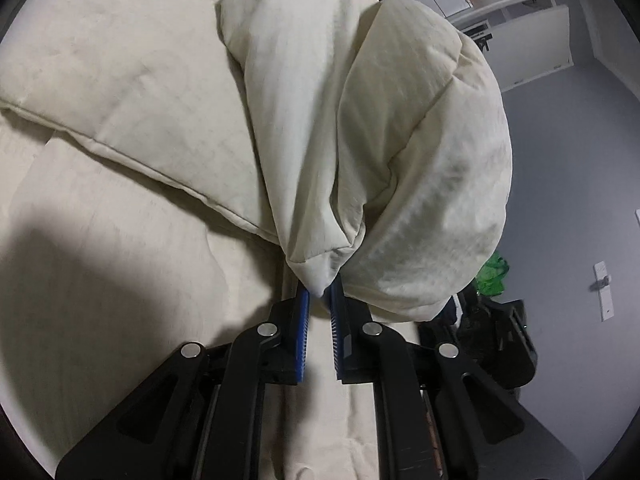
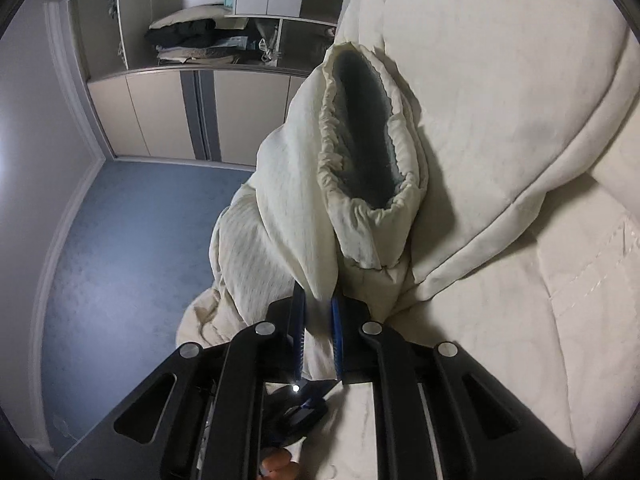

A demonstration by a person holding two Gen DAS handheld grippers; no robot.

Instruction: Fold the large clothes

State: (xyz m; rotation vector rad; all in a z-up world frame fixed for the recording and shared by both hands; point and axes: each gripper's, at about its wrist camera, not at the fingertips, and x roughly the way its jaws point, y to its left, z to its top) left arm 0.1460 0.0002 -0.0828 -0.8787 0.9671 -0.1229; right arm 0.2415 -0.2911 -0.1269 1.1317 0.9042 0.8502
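Cream fabric is filling both of my views: the padded jacket (image 1: 352, 128) is lying partly spread over a pale bed cover (image 1: 120, 280) and partly lifted by me. My left gripper (image 1: 320, 300) is pinching a bunched corner of the jacket between its blue pads (image 1: 305, 312); the corner is sitting right at the fingertips, and the jaws are standing narrowly apart around it, clenched on the cloth. From that pinch the padded fabric is rising in two thick folds, one leaning toward the flat body of the jacket and one bulging toward the bed's edge. Beyond that edge a green bag (image 1: 494, 274) is resting near dark items on the grey floor (image 1: 560, 184).

My right gripper (image 2: 318, 304) is gripping a fold of the jacket's sleeve (image 2: 304, 200) between its pads, jaws nearly closed on it. The sleeve's elastic cuff (image 2: 360, 136) is standing open above the grip, showing grey lining. The sleeve is hanging beside the bed edge over the blue carpet (image 2: 132, 240), with a wardrobe (image 2: 160, 112) of open shelves and folded clothes behind.
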